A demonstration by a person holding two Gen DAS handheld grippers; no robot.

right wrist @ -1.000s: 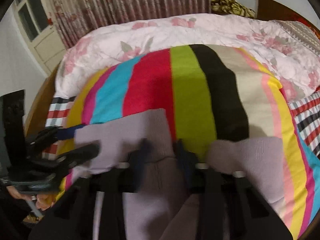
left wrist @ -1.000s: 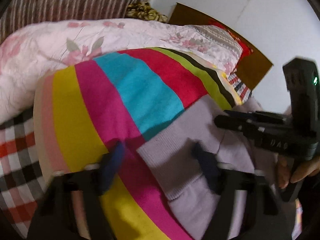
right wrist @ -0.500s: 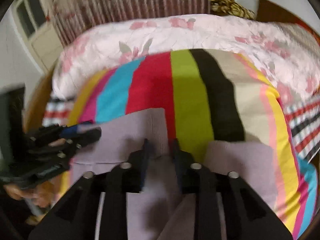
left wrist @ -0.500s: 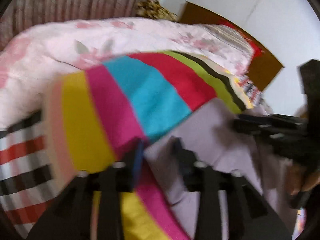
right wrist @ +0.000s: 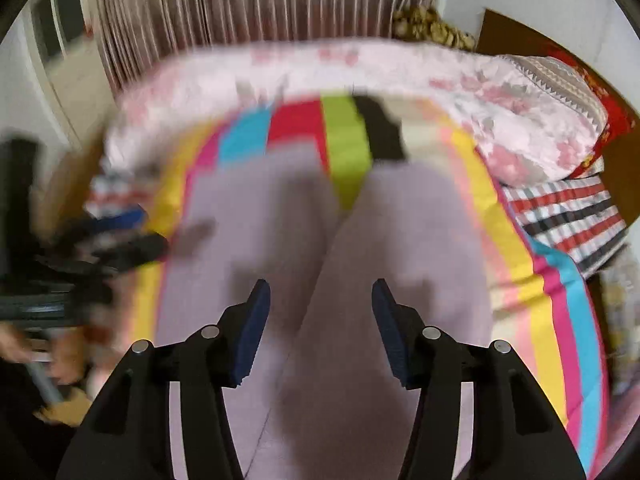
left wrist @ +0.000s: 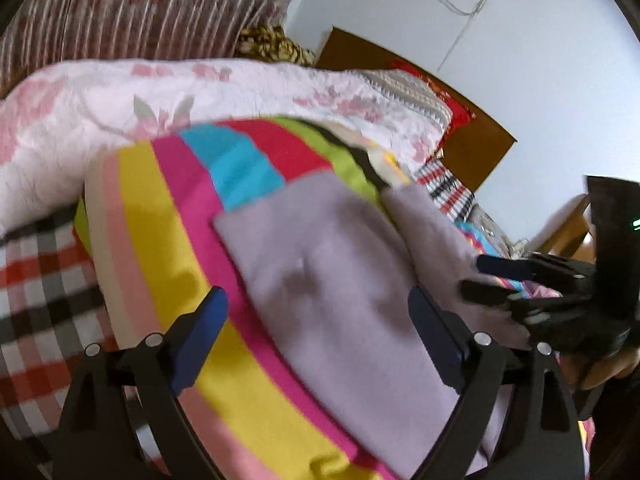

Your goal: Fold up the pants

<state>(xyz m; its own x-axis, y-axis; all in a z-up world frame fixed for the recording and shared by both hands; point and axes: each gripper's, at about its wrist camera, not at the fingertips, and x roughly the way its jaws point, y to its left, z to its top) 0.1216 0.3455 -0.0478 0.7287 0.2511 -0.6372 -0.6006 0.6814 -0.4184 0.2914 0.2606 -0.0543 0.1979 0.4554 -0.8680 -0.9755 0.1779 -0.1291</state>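
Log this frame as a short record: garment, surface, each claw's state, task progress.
garment: lilac pants, lying flat with the two legs spread apart
surface: striped blanket on a bed, floral quilt behind it
left claw: open, jaws have just been opening, nothing gripped, above one leg
right claw: open, jaws have just been opening, pads clear of the fabric
progress: pants laid out, no fold visible yet

One pair of lilac pants (right wrist: 320,240), two legs spread – on one striped blanket (right wrist: 520,260); two grippers, left gripper (left wrist: 316,308) and right gripper (right wrist: 320,300); one pink floral quilt (left wrist: 100,112), one checked sheet (left wrist: 36,280), one curtain (right wrist: 260,4) – one wooden headboard (left wrist: 476,148)
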